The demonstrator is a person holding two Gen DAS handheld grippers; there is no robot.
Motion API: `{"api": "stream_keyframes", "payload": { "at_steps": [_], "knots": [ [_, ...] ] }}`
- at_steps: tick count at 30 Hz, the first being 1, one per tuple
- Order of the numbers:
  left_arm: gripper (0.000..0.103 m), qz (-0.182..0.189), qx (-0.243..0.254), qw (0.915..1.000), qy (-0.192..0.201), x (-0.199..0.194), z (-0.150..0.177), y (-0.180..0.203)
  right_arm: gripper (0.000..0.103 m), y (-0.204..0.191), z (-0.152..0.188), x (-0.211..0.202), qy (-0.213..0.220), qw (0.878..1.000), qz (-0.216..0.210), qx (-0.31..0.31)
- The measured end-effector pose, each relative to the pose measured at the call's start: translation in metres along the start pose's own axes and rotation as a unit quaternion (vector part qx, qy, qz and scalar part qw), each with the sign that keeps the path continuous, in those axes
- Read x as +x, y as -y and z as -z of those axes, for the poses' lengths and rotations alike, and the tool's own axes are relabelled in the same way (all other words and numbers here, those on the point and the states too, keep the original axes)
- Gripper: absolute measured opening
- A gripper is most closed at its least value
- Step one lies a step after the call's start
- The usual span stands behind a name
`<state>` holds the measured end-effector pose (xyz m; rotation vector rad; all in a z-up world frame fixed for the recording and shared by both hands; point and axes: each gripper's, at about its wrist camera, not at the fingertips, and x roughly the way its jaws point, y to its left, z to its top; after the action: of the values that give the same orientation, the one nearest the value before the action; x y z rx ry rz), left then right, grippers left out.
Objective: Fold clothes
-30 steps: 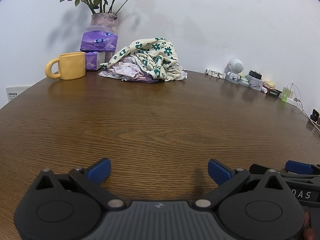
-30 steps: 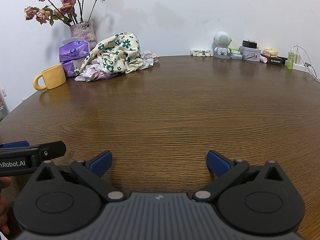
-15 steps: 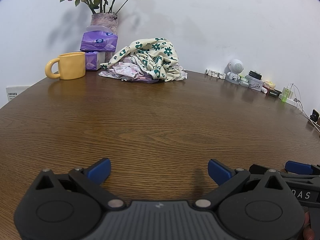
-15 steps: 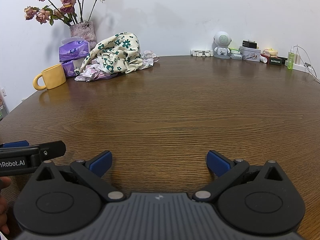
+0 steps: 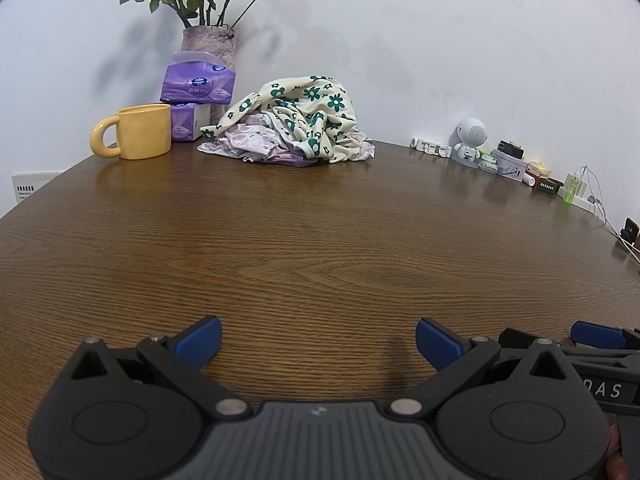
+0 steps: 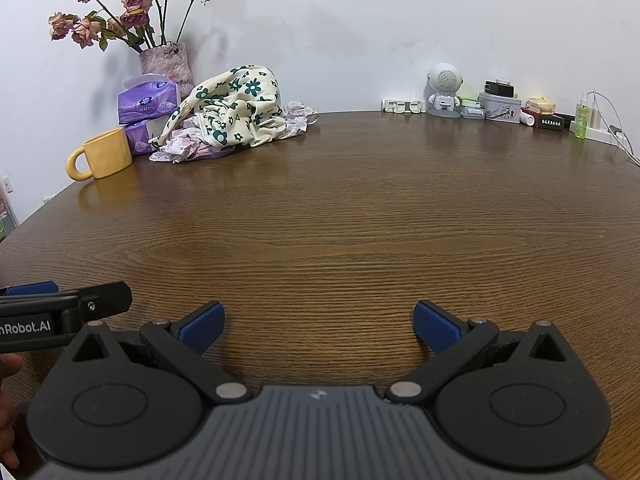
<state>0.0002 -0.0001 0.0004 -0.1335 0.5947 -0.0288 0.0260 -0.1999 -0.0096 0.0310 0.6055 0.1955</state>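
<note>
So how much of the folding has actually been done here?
None yet, by the look of it. The clothes lie in a crumpled heap at the far side of the table, beside the mug, and no folded piece is in sight. Nothing is in hand: the left gripper and right gripper are both open, apart from the heap. Everything is left: picking out a garment, spreading it, folding it.
</note>
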Motion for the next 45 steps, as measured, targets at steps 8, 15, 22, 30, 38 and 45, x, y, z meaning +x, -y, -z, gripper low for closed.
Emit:
{"api": "stream_keyframes", "payload": {
  "at_steps": [8,15,22,30,38,45],
  "knots": [
    [0.103,0.0,0.002,1.0,-0.001,-0.0001,-0.0004,-0.0002,0.103,-0.0001,-0.0002,0.0008,-0.001,1.0,0.001,-0.001],
    [0.103,0.0,0.002,1.0,-0.001,-0.0001,0.0,0.0006,0.103,-0.0001,0.0002,0.0006,-0.003,1.0,0.001,-0.003],
    [0.103,-0.001,0.002,1.0,-0.001,-0.0003,-0.0002,0.0007,0.103,-0.0002,0.0001,0.0003,-0.005,1.0,0.002,-0.004],
    [0.103,-0.001,0.001,1.0,-0.001,-0.0004,0.0001,0.0008,0.103,-0.0008,-0.0003,0.0001,-0.005,1.0,0.001,-0.004],
    [0.103,0.0,0.0,1.0,0.0,-0.0004,-0.0002,0.0003,0.103,-0.0002,-0.0007,0.0003,-0.005,1.0,0.001,-0.003],
    [0.103,0.001,-0.001,1.0,0.0,-0.0009,-0.0003,-0.0004,0.103,0.0,-0.0008,0.0004,-0.005,1.0,0.0,-0.003]
  ]
}}
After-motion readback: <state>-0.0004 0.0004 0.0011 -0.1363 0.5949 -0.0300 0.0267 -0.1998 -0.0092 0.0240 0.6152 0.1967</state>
